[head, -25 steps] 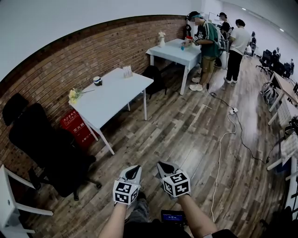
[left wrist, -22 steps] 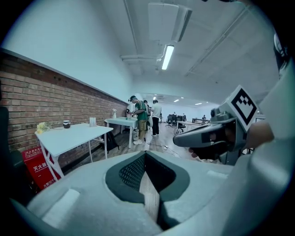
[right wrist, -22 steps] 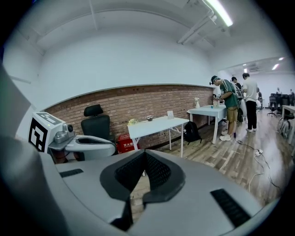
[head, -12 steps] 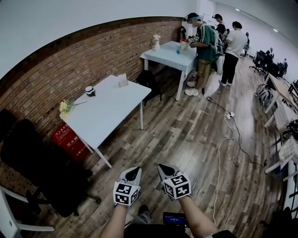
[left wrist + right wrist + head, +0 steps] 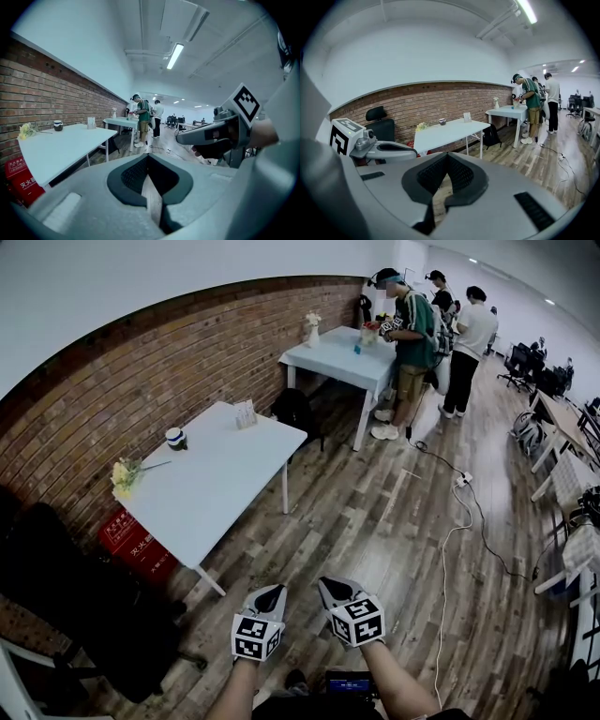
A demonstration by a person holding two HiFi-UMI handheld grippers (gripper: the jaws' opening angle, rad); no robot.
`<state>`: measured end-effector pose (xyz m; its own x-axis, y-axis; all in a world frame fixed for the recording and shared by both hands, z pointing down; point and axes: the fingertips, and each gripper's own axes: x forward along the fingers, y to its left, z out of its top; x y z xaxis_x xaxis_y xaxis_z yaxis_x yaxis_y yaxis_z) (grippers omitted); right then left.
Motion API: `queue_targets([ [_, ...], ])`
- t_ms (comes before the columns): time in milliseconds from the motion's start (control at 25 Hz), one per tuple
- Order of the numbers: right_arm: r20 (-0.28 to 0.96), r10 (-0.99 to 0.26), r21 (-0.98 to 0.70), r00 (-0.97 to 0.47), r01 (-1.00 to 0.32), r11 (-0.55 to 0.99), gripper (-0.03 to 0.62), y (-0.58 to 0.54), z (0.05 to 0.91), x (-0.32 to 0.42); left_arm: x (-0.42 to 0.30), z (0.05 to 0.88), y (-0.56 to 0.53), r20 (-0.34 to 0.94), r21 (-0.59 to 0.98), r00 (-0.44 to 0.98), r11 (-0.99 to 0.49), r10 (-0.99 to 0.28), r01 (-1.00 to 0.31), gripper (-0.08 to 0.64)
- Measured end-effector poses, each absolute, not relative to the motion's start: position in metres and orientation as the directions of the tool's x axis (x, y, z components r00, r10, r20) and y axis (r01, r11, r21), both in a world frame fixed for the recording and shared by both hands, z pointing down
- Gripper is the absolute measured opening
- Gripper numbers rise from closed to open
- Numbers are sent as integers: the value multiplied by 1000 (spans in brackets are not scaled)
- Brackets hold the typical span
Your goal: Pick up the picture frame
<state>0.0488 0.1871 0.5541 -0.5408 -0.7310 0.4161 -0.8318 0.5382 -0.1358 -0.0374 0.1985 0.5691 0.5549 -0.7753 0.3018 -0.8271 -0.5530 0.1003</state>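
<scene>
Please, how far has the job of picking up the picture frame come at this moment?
Done: nothing yet; the picture frame stands untouched on the white table, near its far end. In hand: nothing; the left claw and right claw are both shut and empty, over the wooden floor, short of the table. Left: reach the table, open a claw, grip the frame and lift it.

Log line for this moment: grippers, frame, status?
left gripper: shut, empty | right gripper: shut, empty | picture frame: standing at far end of white table | status: frame untouched, grippers over floor
</scene>
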Motion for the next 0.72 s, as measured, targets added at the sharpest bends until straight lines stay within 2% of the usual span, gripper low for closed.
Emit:
queue_targets([
  [360,425,-713,-157,-557,-821,549,9,132,571,42,-40,590,149,330,114,546,-541,-770,-833,11],
  [720,402,-685,-177,-608,-785,594,9,17,565,44,-34,585,41,342,86,497,-500,-797,-861,11],
])
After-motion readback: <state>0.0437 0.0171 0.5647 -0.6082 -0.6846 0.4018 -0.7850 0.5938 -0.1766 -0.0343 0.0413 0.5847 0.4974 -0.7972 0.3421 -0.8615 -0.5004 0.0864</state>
